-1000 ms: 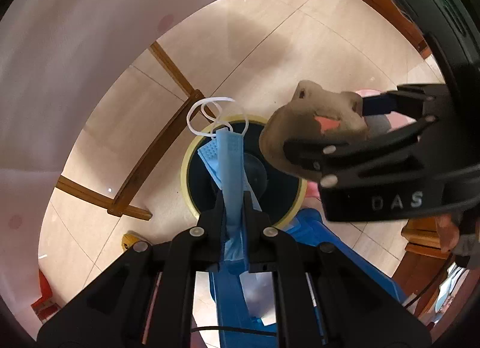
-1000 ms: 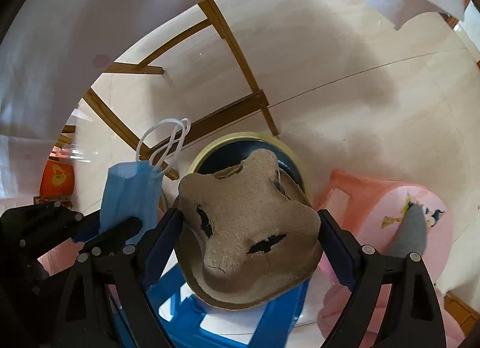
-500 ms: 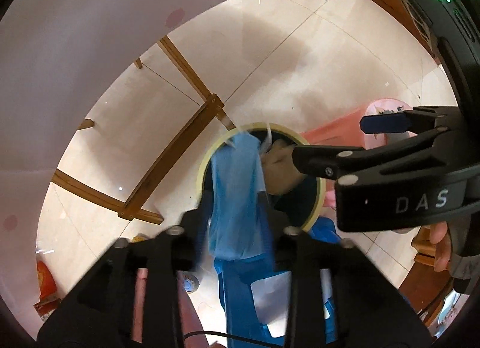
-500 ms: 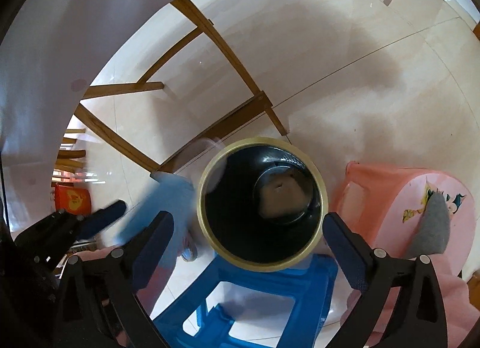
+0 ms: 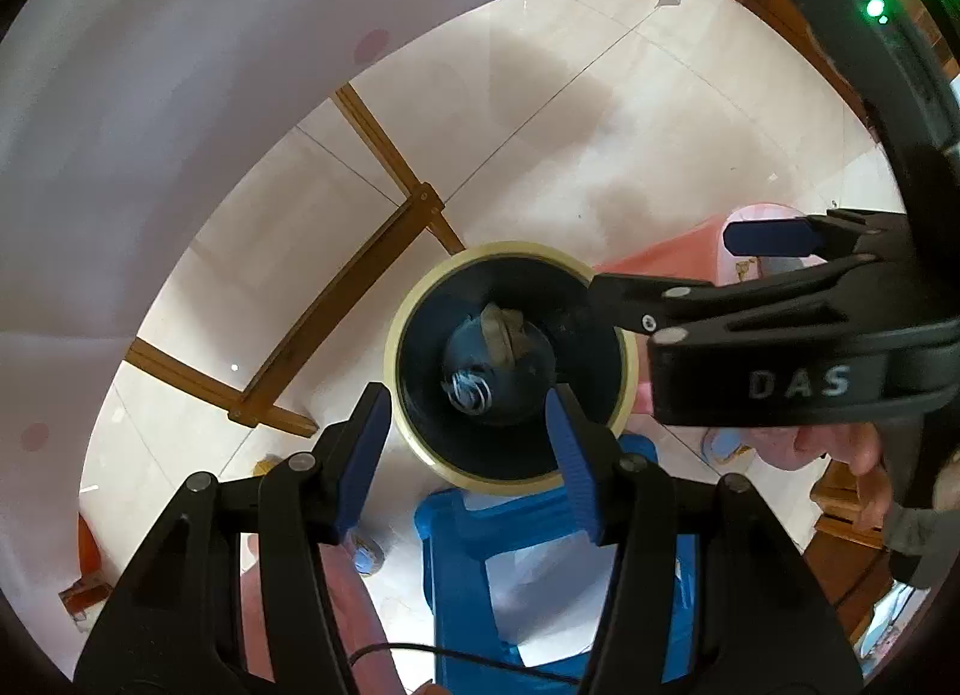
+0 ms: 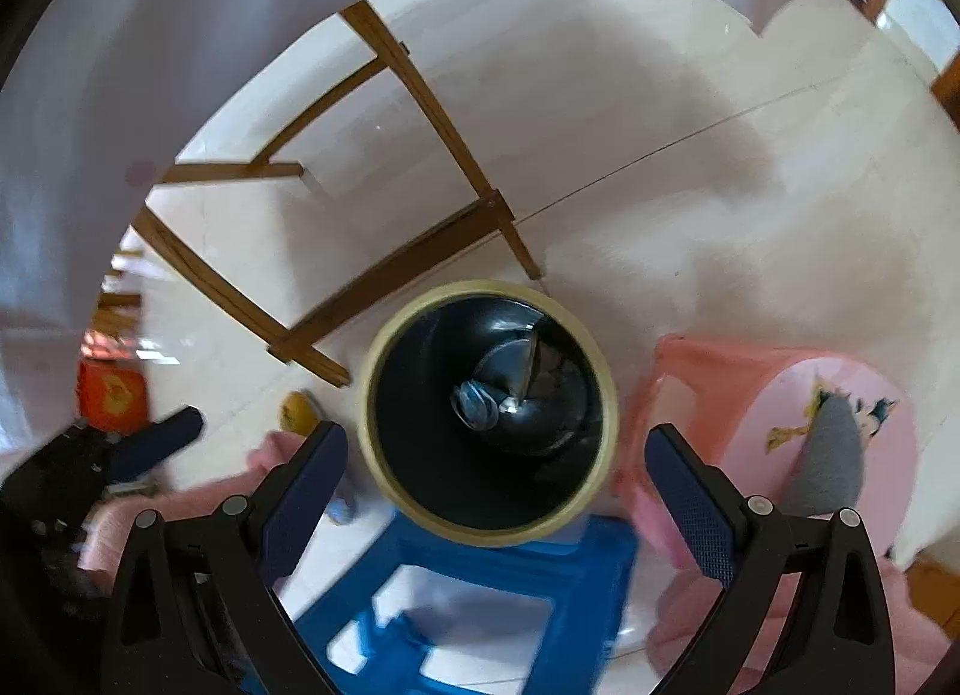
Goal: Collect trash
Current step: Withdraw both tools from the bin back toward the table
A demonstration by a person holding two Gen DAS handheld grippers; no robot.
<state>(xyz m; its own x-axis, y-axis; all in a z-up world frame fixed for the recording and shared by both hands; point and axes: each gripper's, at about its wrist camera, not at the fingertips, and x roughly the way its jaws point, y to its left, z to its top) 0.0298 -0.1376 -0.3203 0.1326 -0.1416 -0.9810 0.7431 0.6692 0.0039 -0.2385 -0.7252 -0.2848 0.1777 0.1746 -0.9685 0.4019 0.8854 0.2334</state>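
L gripper (image 5: 465, 443), black frame w/ blue pads, points down over the round black trash bin with a cream rim (image 5: 414, 299). Jaws have just been opening; now parted about halfway, nothing between them, touching nothing. R gripper (image 6: 495, 476), same build, jaws spread wide after opening a bit more, also empty, hanging above the same bin (image 6: 609, 389).

Trash is at the bin bottom: the blue face mask with white ear loops (image 5: 471, 389) lies just beside and partly under the brown moulded-pulp cardboard piece (image 5: 501, 332). In the R view the mask's loops (image 6: 477, 404) show, but the cardboard is dark and hard to make out.

In the L view the R gripper's body crosses the right side, covering part of the bin rim and most of the pink plastic stool (image 5: 660, 254); a hand (image 5: 834, 446) grips it, cut off at the edge. Bin stands on a blue plastic stool (image 6: 468, 593). Pink stool (image 6: 774, 395) just beside the bin, a grey thing on it, unclear what. Wooden frame legs (image 6: 420, 257) on the pale tiled floor (image 6: 600, 125) behind. White cloth (image 5: 180, 95) fills upper left. R view is motion-blurred at left.
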